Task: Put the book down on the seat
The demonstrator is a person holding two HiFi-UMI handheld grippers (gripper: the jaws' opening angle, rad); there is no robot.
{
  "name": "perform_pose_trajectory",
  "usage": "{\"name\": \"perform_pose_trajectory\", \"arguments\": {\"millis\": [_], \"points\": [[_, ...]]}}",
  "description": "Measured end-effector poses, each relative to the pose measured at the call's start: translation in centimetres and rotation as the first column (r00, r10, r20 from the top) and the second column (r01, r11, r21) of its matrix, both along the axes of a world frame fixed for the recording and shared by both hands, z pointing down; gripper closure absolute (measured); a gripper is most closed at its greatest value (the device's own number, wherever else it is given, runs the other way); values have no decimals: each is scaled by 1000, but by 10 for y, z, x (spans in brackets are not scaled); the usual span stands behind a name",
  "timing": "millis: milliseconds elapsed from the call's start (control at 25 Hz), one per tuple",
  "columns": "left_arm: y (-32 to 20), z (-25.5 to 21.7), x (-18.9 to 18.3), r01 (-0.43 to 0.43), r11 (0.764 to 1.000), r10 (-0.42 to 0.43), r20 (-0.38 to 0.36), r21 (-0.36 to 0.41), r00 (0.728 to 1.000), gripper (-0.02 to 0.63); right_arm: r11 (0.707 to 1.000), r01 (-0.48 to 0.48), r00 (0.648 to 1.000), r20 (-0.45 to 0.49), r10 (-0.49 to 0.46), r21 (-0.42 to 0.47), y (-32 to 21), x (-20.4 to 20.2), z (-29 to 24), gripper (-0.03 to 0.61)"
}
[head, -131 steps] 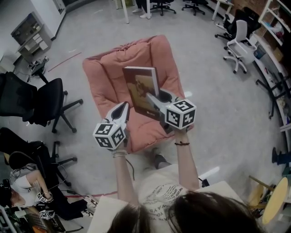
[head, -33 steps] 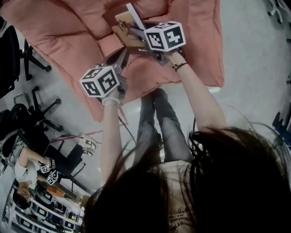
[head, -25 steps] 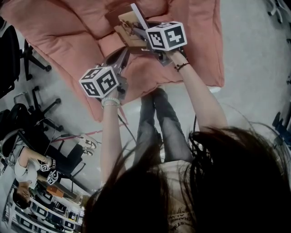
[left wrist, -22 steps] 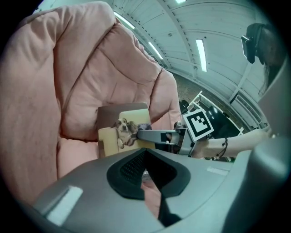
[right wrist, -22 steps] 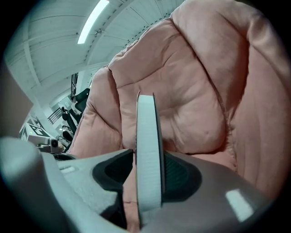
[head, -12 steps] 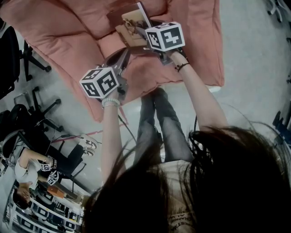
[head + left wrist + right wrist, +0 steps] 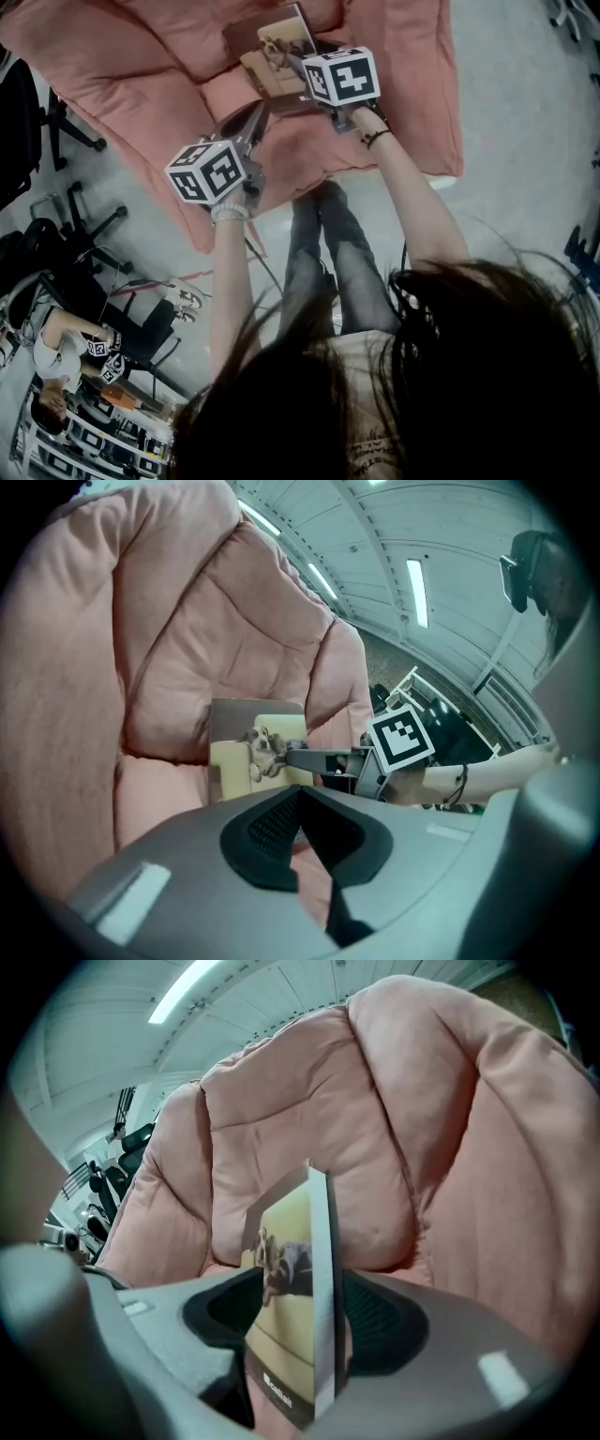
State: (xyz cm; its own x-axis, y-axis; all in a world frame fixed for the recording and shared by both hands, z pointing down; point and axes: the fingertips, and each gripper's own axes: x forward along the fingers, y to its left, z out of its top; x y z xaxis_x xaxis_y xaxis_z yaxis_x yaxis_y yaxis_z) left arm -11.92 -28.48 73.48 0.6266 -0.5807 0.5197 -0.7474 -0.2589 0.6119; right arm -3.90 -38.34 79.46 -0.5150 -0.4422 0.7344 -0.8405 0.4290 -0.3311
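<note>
The book (image 7: pixel 279 52), with a dog on its cover, rests cover-up on the seat of the pink cushioned chair (image 7: pixel 394 112), its far edge by the backrest fold. My right gripper (image 7: pixel 298 67) is at the book's near edge. Its jaws are opening and stand on either side of the book (image 7: pixel 295 1288) with gaps showing, so the pads are not pressing on it. My left gripper (image 7: pixel 253 117) hovers lower left over the seat's front, shut and empty. In the left gripper view the book (image 7: pixel 253 752) shows beyond the gripper (image 7: pixel 305 813), with the right gripper (image 7: pixel 323 758) reaching in from the right.
Black office chairs (image 7: pixel 28 122) stand at the left of the pink chair. A seated person (image 7: pixel 66 352) is at the lower left by shelves. The holder's legs (image 7: pixel 319 253) stand right in front of the seat on grey floor.
The book has tipped back from standing on edge until its cover faces up on the seat. The right jaws have spread apart around it. The left gripper has barely moved.
</note>
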Motion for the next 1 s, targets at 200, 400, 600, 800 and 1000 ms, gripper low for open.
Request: {"name": "perform_pose_trajectory", "arguments": {"millis": [200, 400, 600, 800, 1000], "points": [[2, -1, 0, -2, 1000, 2, -1, -2, 1000, 615, 999, -29, 1000, -12, 29, 14, 0, 4, -1, 296], [1, -3, -3, 1, 1000, -1, 0, -2, 1000, 615, 999, -33, 999, -8, 33, 8, 0, 1, -3, 293], [3, -18, -3, 2, 1000, -2, 0, 13, 1000, 615, 999, -45, 999, 28, 45, -3, 12, 1, -21, 293], [6, -35, 0, 10, 1000, -10, -7, 28, 1000, 615, 1000, -29, 995, 97, 29, 2, 25, -3, -47, 311], [16, -55, 7, 15, 999, -14, -15, 31, 1000, 615, 999, -33, 985, 169, 37, -23, 46, -8, -73, 355]]}}
